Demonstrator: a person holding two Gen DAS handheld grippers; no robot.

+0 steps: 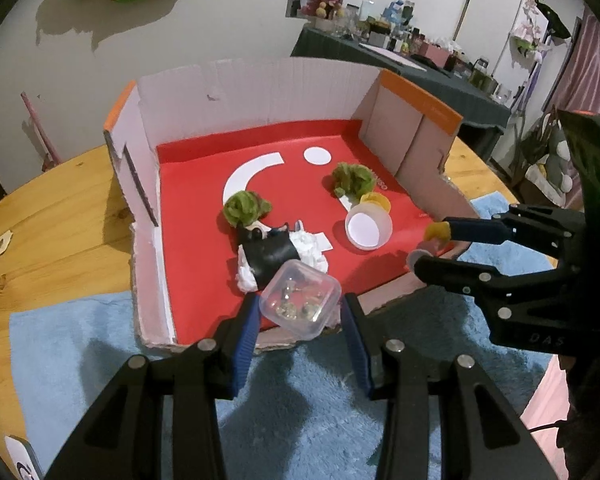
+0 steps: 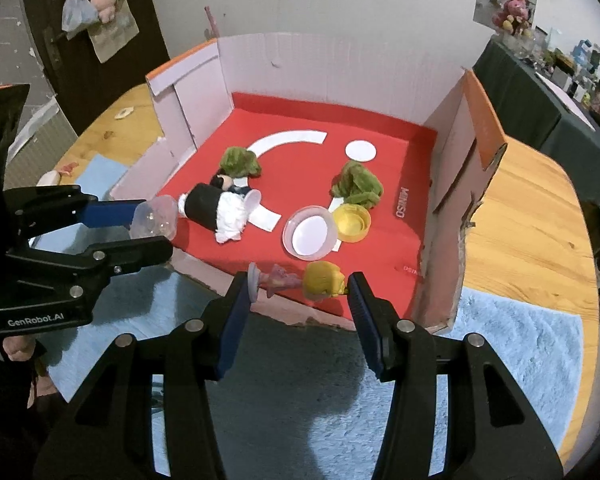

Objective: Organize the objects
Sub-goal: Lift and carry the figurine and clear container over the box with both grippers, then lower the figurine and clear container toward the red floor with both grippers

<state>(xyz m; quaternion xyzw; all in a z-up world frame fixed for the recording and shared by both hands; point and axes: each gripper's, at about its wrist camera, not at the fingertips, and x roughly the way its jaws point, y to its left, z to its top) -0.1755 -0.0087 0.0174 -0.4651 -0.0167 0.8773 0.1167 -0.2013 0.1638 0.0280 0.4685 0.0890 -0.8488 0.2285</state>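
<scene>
My left gripper (image 1: 300, 312) is shut on a small clear plastic box (image 1: 300, 300) with trinkets inside, held over the near edge of the red-floored cardboard tray (image 1: 204, 280). It also shows in the right wrist view (image 2: 154, 220). My right gripper (image 2: 296, 284) is shut on a small figurine with yellow hair and a pink dress (image 2: 300, 278), lying crosswise between the fingers above the tray's near edge. In the left wrist view this gripper (image 1: 428, 246) comes in from the right. Inside the tray lie a black-and-white doll (image 2: 220, 210), two green fuzzy clumps (image 2: 240, 162), a white round lid (image 2: 310, 234) and a yellow cap (image 2: 354, 222).
The tray stands on a blue fluffy mat (image 2: 520, 344) on a wooden table (image 2: 528, 216). Its cardboard walls (image 2: 340, 68) rise at the back and sides; the near side is low. A cluttered dark table (image 1: 420, 64) is behind on the right.
</scene>
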